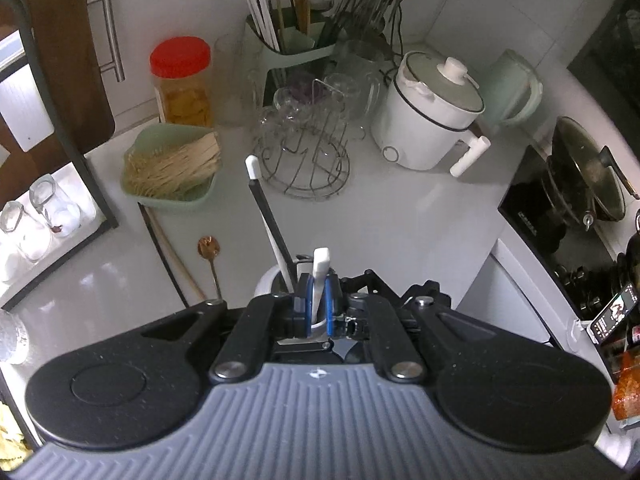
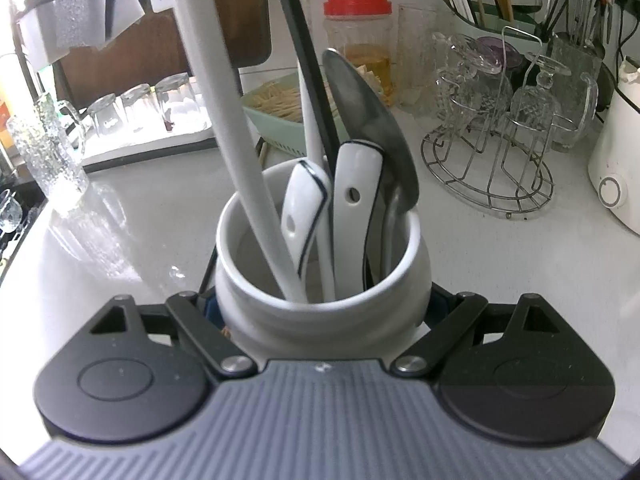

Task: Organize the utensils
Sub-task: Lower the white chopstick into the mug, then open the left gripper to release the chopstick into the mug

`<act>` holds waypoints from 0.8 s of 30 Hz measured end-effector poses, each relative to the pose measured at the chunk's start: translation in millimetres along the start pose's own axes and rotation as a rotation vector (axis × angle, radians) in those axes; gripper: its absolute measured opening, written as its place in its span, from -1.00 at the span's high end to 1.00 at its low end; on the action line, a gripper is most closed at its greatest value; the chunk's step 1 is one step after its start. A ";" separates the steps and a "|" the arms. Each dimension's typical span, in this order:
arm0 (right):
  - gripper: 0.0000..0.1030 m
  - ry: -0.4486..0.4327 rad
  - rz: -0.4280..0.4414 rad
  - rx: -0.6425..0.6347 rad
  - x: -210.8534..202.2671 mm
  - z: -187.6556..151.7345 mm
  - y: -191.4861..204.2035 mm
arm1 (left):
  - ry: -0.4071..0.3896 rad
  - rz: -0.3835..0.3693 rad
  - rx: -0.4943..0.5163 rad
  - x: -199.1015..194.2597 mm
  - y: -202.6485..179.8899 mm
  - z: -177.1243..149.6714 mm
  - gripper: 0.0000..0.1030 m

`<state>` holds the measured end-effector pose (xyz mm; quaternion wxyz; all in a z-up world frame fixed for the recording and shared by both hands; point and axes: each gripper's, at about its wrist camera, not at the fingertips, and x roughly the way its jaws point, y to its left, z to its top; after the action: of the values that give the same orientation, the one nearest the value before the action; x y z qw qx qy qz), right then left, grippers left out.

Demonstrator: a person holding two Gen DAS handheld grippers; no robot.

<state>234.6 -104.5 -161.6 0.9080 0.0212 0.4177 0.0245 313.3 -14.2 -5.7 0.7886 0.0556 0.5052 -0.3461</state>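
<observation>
The white spoon handle (image 1: 320, 280) stands nearly upright, pinched between the left gripper (image 1: 318, 304) jaws directly above the white ceramic jar (image 2: 324, 300) on the bench (image 1: 400, 216). The right gripper (image 2: 324, 312) is nearer the jar, its jaws spread wide around the jar's body, so the spoon looks set to go straight down.

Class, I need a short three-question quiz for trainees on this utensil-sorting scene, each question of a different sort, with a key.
1. True or false: the left gripper is shut on a white utensil handle.
2. What does the right gripper hold? A) white ceramic holder B) red-lidded jar C) wire glass rack
3. Fill in: on the counter, left of the holder, lies a copper-coloured ____.

Key: 1 true; 2 A; 3 spoon.
</observation>
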 end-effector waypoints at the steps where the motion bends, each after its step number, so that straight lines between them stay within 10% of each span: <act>1: -0.79 -0.001 0.002 0.001 -0.1 -0.1 -0.3 | -0.002 0.003 -0.003 0.9 -0.3 -1.1 0.86; 6: -0.79 -0.005 0.003 -0.005 0.2 -0.3 0.2 | -0.036 0.025 -0.006 -2.7 -2.5 -7.0 0.85; 10: -0.79 -0.004 0.005 -0.007 0.2 0.2 0.8 | -0.066 0.031 -0.042 -8.6 1.0 -11.3 0.38; 24: -0.79 0.000 0.000 0.003 0.7 0.5 1.7 | -0.267 0.089 -0.120 -41.4 11.8 -46.3 0.36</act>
<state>235.5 -102.7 -161.7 0.9080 0.0226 0.4177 0.0239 275.0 35.2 3.5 0.8651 -0.0159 0.4128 -0.2845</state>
